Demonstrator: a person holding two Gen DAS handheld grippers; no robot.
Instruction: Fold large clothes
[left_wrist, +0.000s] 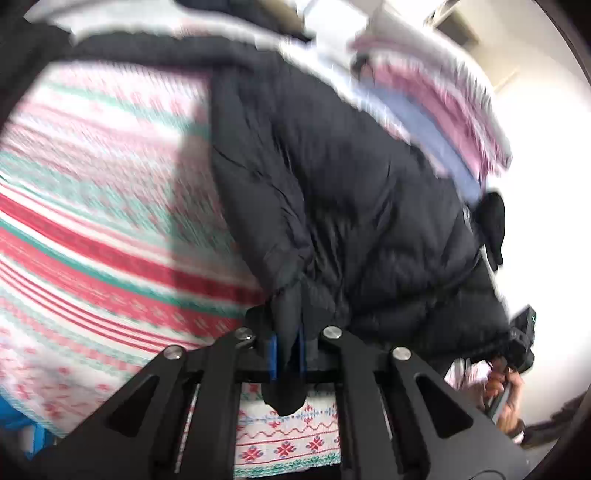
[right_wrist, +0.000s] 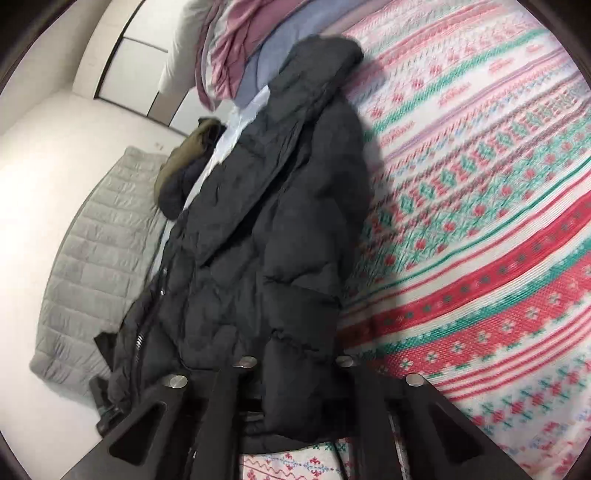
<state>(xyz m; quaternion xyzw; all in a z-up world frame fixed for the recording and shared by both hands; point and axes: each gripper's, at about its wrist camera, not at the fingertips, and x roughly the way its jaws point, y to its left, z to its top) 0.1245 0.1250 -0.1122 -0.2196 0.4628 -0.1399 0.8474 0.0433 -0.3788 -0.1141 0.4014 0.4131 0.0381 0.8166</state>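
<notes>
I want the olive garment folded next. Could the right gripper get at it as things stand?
Probably not yet: the right gripper is shut on the black puffer jacket, and the olive garment lies beyond it at the bed's edge, partly behind the jacket.

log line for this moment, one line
stage: grasp | left hand-held gripper: shut on black puffer jacket | right hand-held gripper: shut on jacket | surface: patterned bedspread | fold: not yet done

black gripper (left_wrist: 287, 354), blue pads (left_wrist: 272, 356)
</notes>
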